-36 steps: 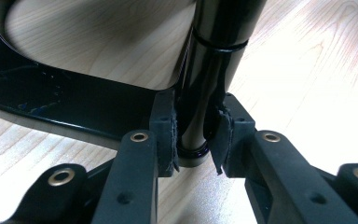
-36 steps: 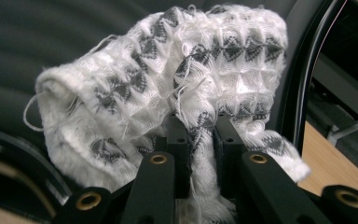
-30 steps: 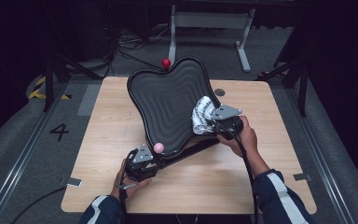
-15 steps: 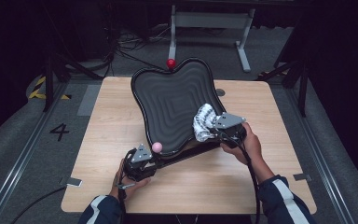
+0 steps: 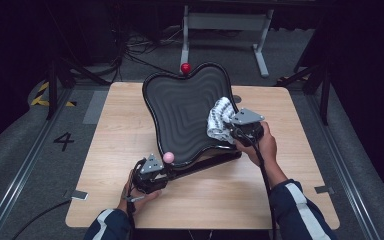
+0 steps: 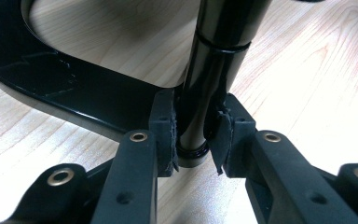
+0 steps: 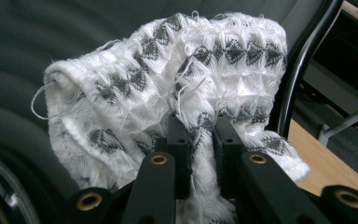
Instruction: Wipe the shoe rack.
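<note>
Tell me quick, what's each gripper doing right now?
Left gripper: shut on the black post of the tilted tray's stand.
Right gripper: shut on the white and grey cloth, held against the black tray.

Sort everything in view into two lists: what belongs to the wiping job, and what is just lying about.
In the job:
- black ridged tray, tilted up on the table
- white-and-grey cloth, pressed on the tray
- right gripper, shut on the cloth
- left gripper, shut on the tray's black post

Lying about:
- cables on the floor
- metal stand behind the table
</note>
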